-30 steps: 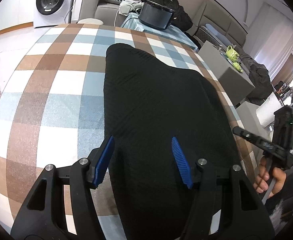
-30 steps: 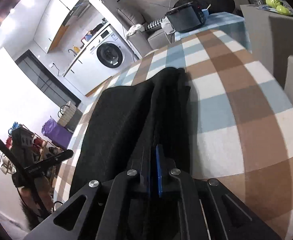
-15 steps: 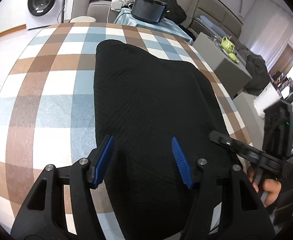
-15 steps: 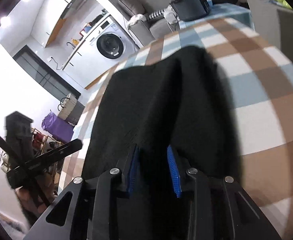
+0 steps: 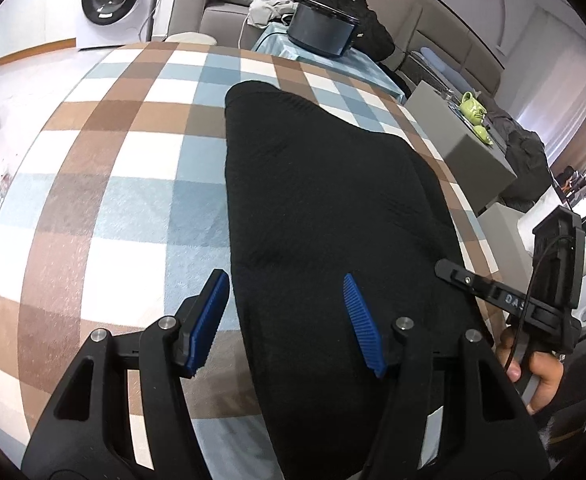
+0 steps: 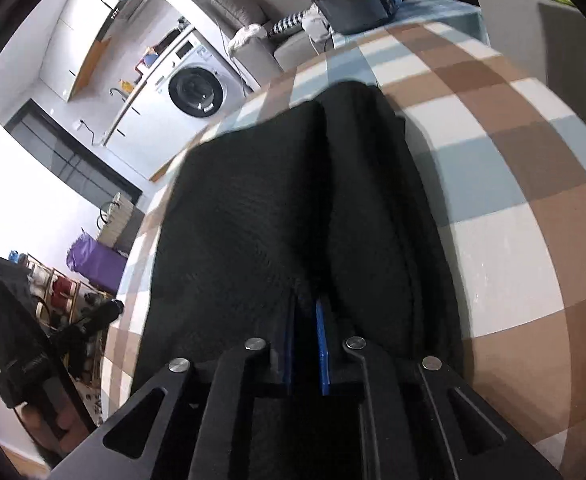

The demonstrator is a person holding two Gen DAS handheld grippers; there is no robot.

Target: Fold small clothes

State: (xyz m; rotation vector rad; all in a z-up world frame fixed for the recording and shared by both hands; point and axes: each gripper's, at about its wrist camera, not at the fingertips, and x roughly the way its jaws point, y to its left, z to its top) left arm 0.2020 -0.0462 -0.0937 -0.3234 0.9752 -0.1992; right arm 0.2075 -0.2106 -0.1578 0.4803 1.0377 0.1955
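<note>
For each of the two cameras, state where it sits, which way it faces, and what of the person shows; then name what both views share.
Left wrist: sits on the left gripper, looking down over the black knitted garment on the brown, blue and white checked tablecloth; the person's right hand shows.
Right wrist: sits on the right gripper, jaws narrow around a garment ridge, looking toward the white washing machine; fingers show lower left.
Shared: garment, tablecloth, washing machine, dark bin.

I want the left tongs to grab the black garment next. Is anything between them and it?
Nothing visible. The left tongs hang open right over the black garment on the checked tablecloth, no other item between.
</note>
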